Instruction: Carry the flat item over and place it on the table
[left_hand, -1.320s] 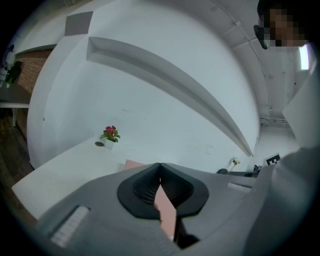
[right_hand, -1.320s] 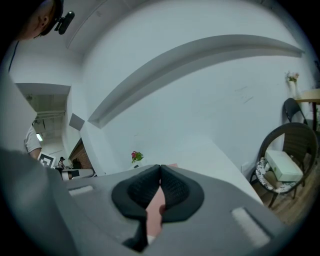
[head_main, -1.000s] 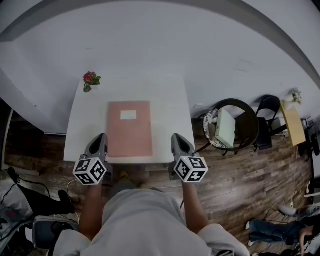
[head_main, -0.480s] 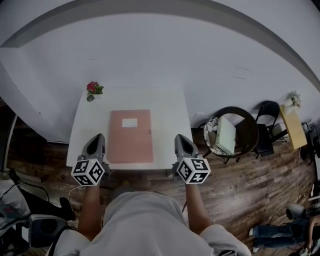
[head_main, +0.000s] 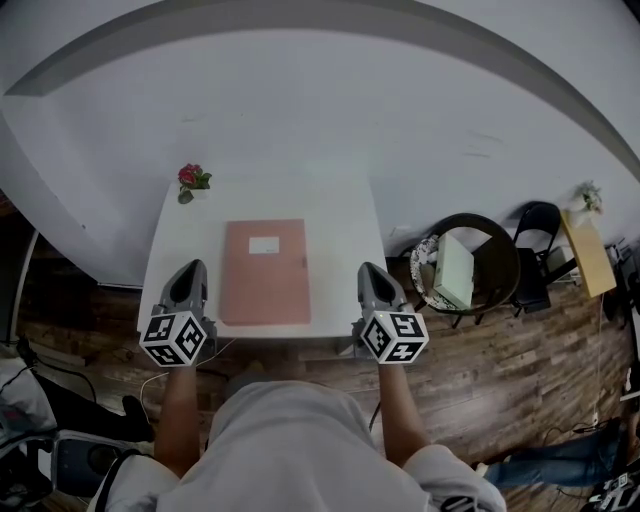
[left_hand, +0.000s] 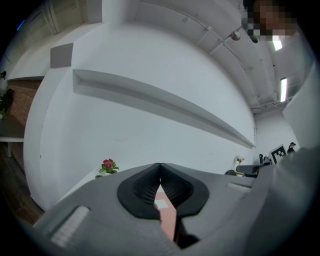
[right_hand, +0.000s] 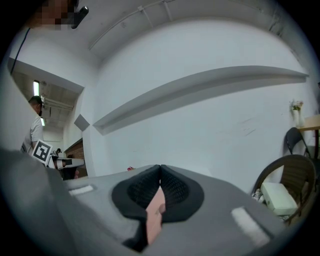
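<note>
The flat pink card folder (head_main: 265, 272) had stayed at 12 o'clock, seemingly placed, with left gripper (head_main: 190, 266) and right gripper (head_main: 368, 268) closed, empty.

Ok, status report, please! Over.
Left gripper and right gripper shut, empty. Pink folder flat on white table. Flower at far corner, clear of it.

The flat item (head_main: 265, 272) is laid on the middle of the worktop (head_main: 345, 230), which is set against the wall (head_main: 320, 110). A flower (head_main: 190, 180) is placed at the worktop's far left corner. Over the near edge, the left hand-held gripper (head_main: 189, 270) is held left of the flat item and the right hand-held gripper (head_main: 369, 270) right of it, both apart from it. A chair (head_main: 495, 250) is seen right of the worktop, with a box (head_main: 452, 270) on its seat.
</note>
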